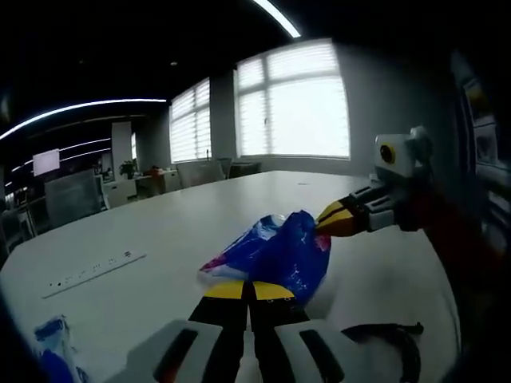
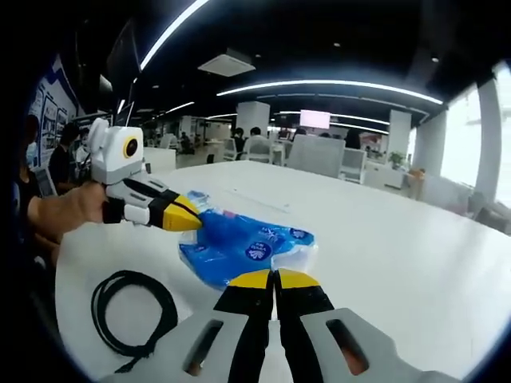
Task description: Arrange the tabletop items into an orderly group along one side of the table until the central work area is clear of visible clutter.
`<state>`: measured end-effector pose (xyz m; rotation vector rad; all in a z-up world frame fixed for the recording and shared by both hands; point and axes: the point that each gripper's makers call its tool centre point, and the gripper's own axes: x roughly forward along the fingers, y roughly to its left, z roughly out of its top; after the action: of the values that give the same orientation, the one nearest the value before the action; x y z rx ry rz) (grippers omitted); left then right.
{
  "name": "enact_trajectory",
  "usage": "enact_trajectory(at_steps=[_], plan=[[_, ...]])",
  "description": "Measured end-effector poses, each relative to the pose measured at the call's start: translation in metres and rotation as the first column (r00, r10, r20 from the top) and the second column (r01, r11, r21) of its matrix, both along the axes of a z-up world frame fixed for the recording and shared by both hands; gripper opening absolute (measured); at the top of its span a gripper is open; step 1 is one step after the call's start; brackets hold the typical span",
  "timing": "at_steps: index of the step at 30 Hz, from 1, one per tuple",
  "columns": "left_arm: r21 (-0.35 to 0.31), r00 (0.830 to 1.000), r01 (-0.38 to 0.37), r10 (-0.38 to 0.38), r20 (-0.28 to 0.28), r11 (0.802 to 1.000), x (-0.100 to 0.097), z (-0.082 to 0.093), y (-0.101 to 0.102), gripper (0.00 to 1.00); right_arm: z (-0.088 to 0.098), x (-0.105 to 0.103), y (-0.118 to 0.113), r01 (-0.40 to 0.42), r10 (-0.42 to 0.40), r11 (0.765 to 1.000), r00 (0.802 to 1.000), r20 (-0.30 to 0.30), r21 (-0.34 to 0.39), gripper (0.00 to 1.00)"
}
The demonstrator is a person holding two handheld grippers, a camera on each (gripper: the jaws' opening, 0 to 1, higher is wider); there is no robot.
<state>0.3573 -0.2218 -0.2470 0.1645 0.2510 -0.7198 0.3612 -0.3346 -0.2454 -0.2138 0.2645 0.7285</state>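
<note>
The left gripper [image 1: 250, 289] has its yellow-tipped jaws pressed together at the near edge of the blue plastic packet [image 1: 275, 255], apparently pinching a fold of it — the contact itself is hidden under the tips, so the hold is a judgement. The packet lies directly ahead of these jaws on the white table [image 1: 192, 215], crumpled and lifted a little, its long axis running from lower left to upper right toward the right gripper [image 1: 335, 220], which comes in from the right with its jaws closed on the packet's far corner. Left of the packet lies a flat white power strip [image 1: 94, 271]; at the bottom left sits another blue-and-white wrapper [image 1: 56, 347].

In the right gripper view, the left gripper [image 2: 188, 217] reaches in from the left and bites the packet's [image 2: 243, 247] far end, while the right gripper's [image 2: 274, 279] own tips meet at its near edge. Both claws are equally close — each holds one end. A coiled black cable [image 2: 132, 307] lies just left of the packet. The packet carries round white labels, but the writing is too small to read.
</note>
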Motion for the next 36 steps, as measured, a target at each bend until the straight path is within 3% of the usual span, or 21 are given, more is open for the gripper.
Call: enact_trajectory(at_steps=[23,36], plan=[[0.024,1.000,-0.002,0.003,-0.021,1.000,0.006,-0.026,-0.002,0.00,-0.031,0.007,-0.004,0.013,-0.014,1.000,0.999,-0.039,-0.028,0.00],[0.025,0.999,-0.003,0.003,-0.037,1.000,0.006,-0.035,-0.004,0.00,-0.041,-0.001,0.001,0.016,-0.018,0.999,0.998,-0.053,-0.033,0.00]])
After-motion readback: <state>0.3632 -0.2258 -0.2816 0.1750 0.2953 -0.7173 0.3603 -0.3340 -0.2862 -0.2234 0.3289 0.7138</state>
